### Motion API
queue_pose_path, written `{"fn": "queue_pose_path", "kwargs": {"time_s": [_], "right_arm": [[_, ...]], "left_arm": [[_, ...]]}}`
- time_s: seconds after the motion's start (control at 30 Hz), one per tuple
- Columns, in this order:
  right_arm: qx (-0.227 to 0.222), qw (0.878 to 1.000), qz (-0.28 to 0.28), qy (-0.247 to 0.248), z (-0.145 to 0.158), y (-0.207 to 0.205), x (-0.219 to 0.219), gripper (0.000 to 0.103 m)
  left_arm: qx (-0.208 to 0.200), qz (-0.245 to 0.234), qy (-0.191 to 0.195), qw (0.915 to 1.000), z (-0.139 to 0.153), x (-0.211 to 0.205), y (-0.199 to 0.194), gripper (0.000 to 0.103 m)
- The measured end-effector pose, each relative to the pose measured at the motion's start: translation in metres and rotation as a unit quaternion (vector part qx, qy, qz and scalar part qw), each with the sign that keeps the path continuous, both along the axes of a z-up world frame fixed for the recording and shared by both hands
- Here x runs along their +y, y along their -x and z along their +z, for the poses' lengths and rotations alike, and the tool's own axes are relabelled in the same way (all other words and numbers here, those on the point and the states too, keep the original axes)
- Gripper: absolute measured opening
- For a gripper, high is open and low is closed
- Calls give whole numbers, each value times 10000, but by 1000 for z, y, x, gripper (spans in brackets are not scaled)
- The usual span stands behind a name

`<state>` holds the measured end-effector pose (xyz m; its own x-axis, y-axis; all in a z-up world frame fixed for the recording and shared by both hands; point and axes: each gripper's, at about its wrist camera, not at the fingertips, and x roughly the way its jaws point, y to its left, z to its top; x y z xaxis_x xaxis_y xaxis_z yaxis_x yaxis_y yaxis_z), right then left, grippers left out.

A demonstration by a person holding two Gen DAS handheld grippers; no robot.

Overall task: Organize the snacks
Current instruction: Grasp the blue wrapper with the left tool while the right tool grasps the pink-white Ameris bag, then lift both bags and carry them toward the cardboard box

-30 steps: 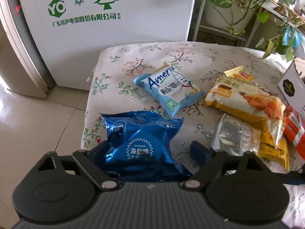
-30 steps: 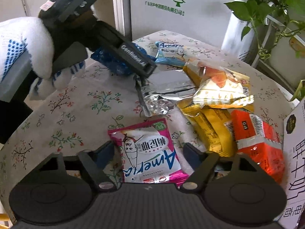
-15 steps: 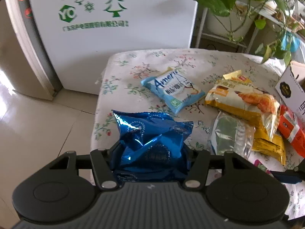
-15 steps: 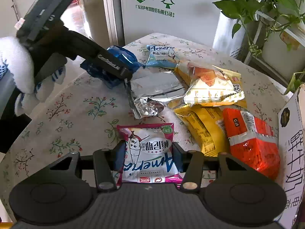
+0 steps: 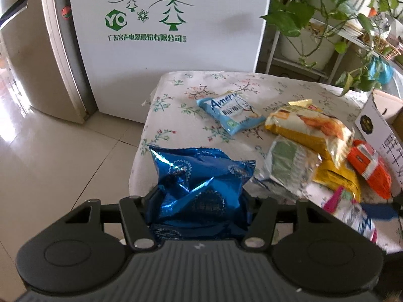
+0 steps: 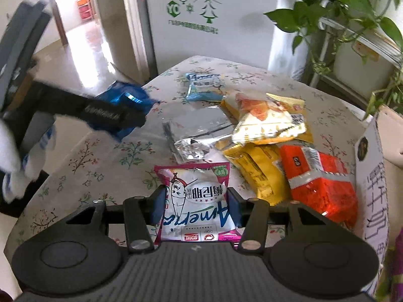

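My left gripper is shut on a shiny blue snack bag and holds it above the table's left edge; it shows in the right wrist view too. My right gripper is shut on a pink and white snack bag, lifted above the floral tablecloth. On the table lie a light blue bag, a silver bag, yellow bags and an orange-red pack.
A white cardboard box with black print stands at the table's right edge. A white appliance carton and a fridge stand behind the table. A plant rack is at the back right. Tiled floor lies to the left.
Both grippers closed on their bags and lifted them off the table. The left one rose and drew back with the blue bag; the right one rose with the pink bag.
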<state>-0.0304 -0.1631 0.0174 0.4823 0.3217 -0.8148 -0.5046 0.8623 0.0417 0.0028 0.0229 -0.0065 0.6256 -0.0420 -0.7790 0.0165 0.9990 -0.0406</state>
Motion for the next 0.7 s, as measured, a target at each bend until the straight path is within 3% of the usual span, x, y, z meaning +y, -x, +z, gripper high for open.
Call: {"fn": "queue_pose_path", "kwargs": {"time_s": [0.33, 0.7], "right_arm": [[-47, 9979, -607, -233, 19, -8, -19, 57], [-356, 9960, -725, -381, 49, 0, -27, 57]], "left_arm": [[-278, -47, -3, 9996, 9, -11, 32, 59], [-401, 134, 125, 9990, 19, -19, 58, 59]]}}
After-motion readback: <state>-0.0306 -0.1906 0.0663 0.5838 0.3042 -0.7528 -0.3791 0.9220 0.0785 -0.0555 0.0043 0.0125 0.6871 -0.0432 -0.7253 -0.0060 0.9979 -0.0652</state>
